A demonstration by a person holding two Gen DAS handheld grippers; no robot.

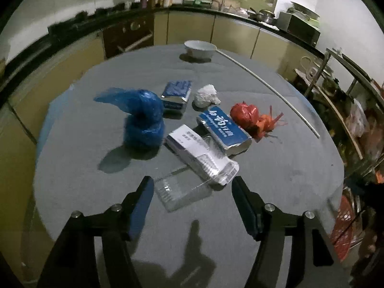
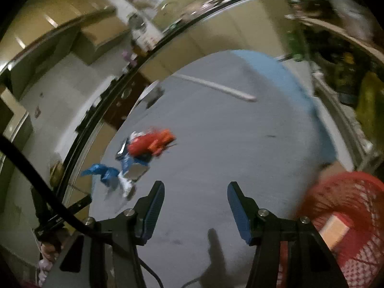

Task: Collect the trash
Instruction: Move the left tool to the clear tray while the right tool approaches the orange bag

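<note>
We found the clear plastic tray (image 1: 183, 193) lying flat on the grey table (image 1: 288, 168), nearest of all the litter to the left gripper (image 1: 192, 187). It sat just ahead of that gripper's tips and roughly between their lines, its long axis running slantwise from near-left to far-right, so the jaws stood across it at an angle rather than square. Those jaws were wide apart with nothing between the pads. Touching the tray's far end lay the white-and-silver packet (image 1: 199, 153), and beyond it the blue carton (image 1: 223, 129), the red bag (image 1: 249, 117), the crumpled white paper (image 1: 206, 96), the second blue pack (image 1: 176, 94) and the blue plastic bag (image 1: 141, 120).

The right gripper (image 2: 195, 198) was also parted and empty, over bare table, with the same heap well off to its left and blurred. The red mesh basket (image 2: 348, 216) stood just to its right. We judged the left hand much the nearer for the tray.
</note>
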